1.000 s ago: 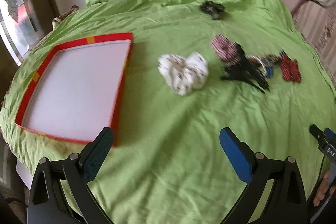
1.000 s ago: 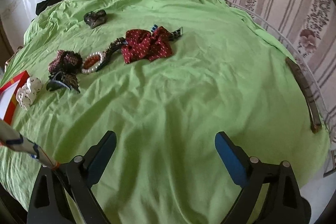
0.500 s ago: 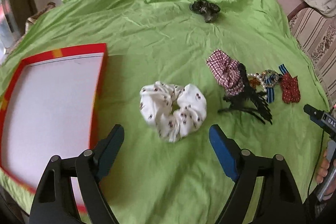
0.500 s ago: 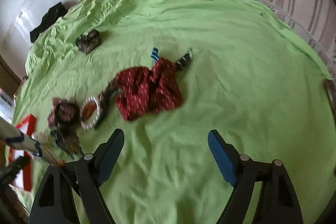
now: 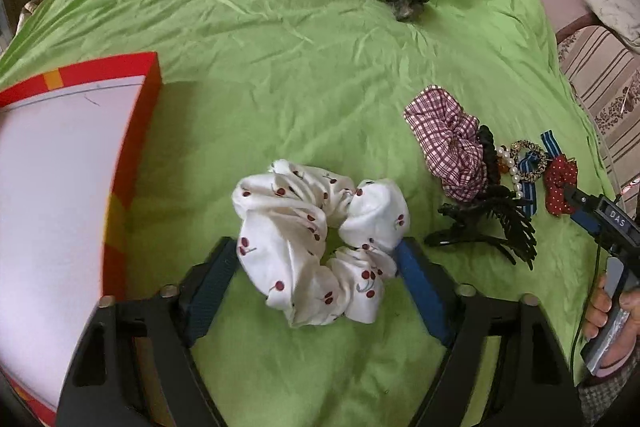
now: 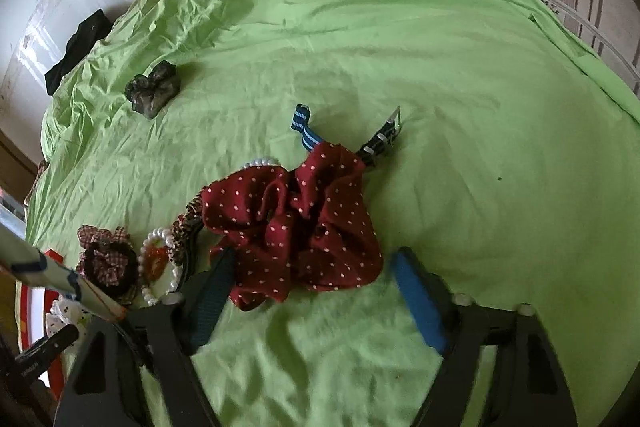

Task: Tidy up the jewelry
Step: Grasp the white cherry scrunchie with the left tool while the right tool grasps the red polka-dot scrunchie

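White cherry scrunchie (image 5: 320,239) lies on the green bed (image 5: 280,87), box lid (image 5: 60,187) at its 9 o'clock. L gripper (image 5: 316,259) fingers closing round it; R gripper (image 6: 308,275) fingers closing round red dotted scrunchie (image 6: 292,223), neither pinched yet, prob. both bound for the lid.

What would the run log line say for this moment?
left gripper: fingers closing around white cherry scrunchie | right gripper: fingers closing around red dotted scrunchie | red box: holds nothing visible
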The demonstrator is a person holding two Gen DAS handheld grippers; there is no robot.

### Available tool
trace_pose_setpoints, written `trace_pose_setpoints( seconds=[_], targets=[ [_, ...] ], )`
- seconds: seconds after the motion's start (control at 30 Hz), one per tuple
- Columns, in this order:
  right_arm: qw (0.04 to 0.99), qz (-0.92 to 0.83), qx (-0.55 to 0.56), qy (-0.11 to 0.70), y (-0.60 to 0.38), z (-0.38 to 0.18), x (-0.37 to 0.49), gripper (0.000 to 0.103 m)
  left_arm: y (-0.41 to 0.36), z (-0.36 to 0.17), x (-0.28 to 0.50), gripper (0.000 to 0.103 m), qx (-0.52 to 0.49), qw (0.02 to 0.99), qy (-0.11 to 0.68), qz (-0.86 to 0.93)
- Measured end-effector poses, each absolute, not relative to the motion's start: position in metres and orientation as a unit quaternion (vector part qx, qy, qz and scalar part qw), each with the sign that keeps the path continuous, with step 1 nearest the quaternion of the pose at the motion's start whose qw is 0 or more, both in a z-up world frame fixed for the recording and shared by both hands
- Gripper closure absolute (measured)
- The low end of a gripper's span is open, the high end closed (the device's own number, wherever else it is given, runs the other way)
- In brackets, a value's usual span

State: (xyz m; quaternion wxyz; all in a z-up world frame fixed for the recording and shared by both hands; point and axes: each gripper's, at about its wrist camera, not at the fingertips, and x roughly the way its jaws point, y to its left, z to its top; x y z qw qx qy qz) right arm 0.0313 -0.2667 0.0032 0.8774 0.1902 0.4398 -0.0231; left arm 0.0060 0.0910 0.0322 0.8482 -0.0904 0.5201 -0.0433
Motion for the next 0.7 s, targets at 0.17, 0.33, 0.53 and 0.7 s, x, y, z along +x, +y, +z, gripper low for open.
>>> trace_pose_setpoints(
  seconds=[0.17,0.33,0.53,0.7],
  targets=[
    [0.872,-0.004,0.205,0.444,-0.268,0.007,0.025,0.088,0.083,0.038,-0.002,0.091,-0.109,0.842,0.525,-0.056],
    [0.881,0.009,0.205,0.427,-0.263,0.029,-0.002,0.089,0.075,0.069,-0.032,0.091,-0.112,0.856,0.500,-0.071],
    [0.890,0.021,0.193,0.413,-0.253,0.055,-0.036,0.089,0.079,0.106,-0.069,0.091,-0.112,0.871,0.472,-0.073],
    [0.894,0.042,0.179,0.408,-0.235,0.075,-0.059,0.089,0.099,0.128,-0.097,0.091,-0.108,0.884,0.452,-0.051]
  ],
)
